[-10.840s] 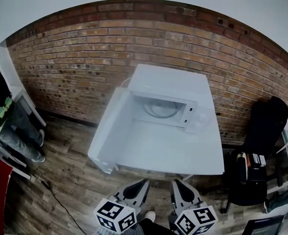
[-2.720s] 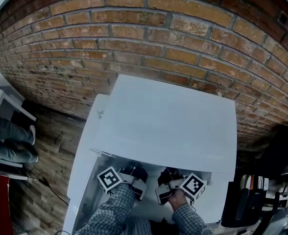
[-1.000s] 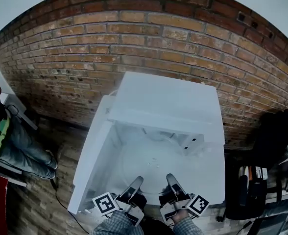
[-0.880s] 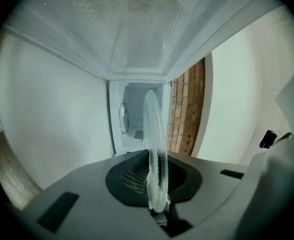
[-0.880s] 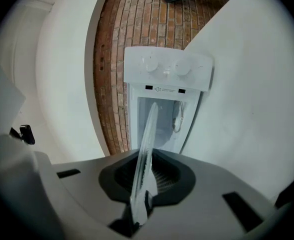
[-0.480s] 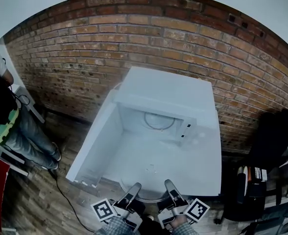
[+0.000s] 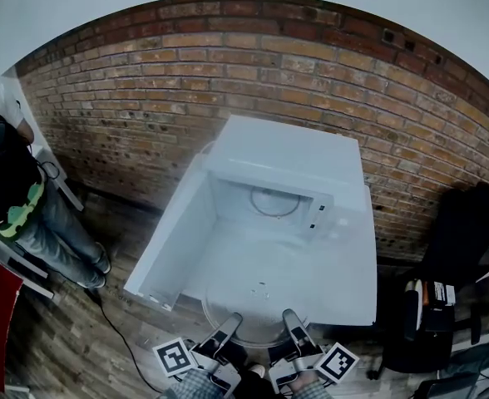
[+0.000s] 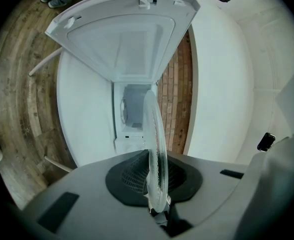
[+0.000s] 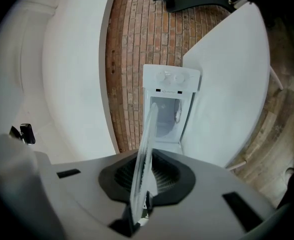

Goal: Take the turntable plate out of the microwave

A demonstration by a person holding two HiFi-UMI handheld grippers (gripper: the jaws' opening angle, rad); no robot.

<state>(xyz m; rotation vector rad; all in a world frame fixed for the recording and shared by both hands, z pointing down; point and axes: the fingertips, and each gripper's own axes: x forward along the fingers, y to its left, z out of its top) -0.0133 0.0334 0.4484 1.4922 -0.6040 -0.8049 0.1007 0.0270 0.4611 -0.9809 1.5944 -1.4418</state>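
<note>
The clear glass turntable plate (image 7: 257,329) hangs level over the table's near edge, outside the white microwave (image 7: 307,160). My left gripper (image 7: 229,324) is shut on its near-left rim and my right gripper (image 7: 293,322) on its near-right rim. In the left gripper view the plate (image 8: 155,144) shows edge-on, clamped between the left gripper's (image 8: 157,206) dark pads. The right gripper view shows the plate (image 9: 145,149) the same way in the right gripper (image 9: 138,211). The microwave door (image 7: 171,238) swings open to the left. A roller ring (image 7: 270,201) lies in the cavity.
The microwave sits on a white table (image 7: 353,293) against a brick wall (image 7: 128,98). A person (image 7: 16,198) stands at the left. A black chair (image 7: 452,223) with a cluttered cart is at the right. A cable (image 7: 120,339) runs over the wooden floor.
Both grippers have drawn back toward me with the plate, pulling it out of the cavity and across the table to its near edge. The roller ring now shows bare.
</note>
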